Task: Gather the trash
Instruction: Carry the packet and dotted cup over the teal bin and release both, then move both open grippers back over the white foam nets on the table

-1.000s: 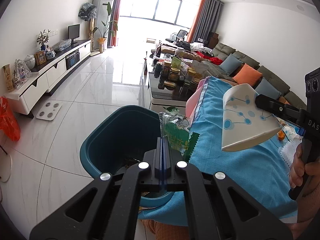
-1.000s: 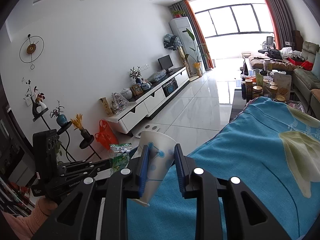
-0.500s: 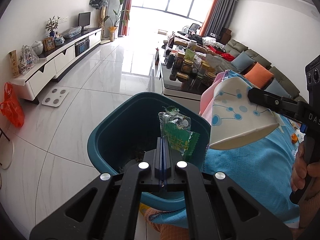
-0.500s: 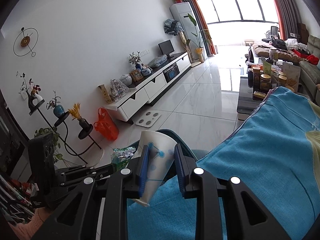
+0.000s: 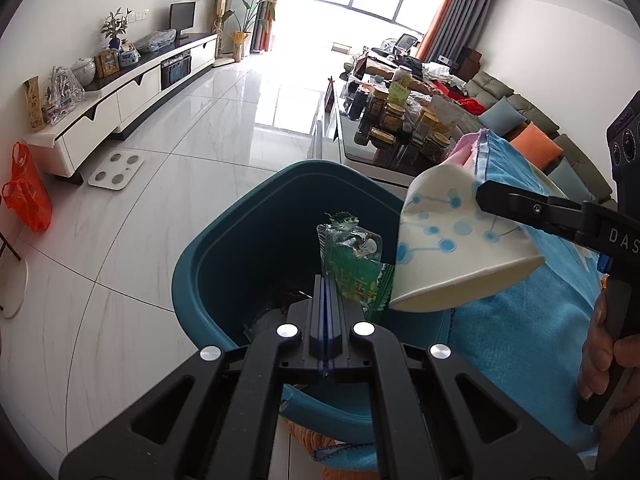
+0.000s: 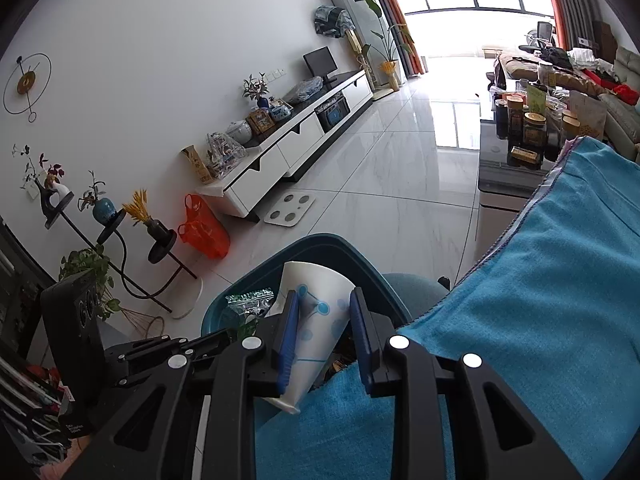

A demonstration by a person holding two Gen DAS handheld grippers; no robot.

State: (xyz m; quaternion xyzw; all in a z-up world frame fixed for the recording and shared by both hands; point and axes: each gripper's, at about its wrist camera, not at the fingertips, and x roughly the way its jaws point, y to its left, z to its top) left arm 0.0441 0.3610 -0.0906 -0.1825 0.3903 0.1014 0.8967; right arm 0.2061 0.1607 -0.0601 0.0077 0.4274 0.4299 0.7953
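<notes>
Over the glossy teal bin (image 5: 208, 264), my left gripper (image 5: 326, 280) pinches a crinkled green wrapper (image 5: 352, 256); my right gripper (image 6: 324, 320), marked "DAS", clasps a dot-patterned white paper cup (image 6: 316, 320), jaws narrowly parted.

Teal bin (image 5: 224, 256); white cup (image 5: 448, 256), blue dot-line pattern; green wrapper (image 5: 352, 264); turquoise cloth (image 6: 540, 300).

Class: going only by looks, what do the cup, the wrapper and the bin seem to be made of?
Cup: probably matte paper, with a rolled rim and printed blue dots.
Wrapper: thin, glossy plastic film; it crinkles and glints.
Bin: likely moulded plastic, smooth and teal with a soft sheen.
</notes>
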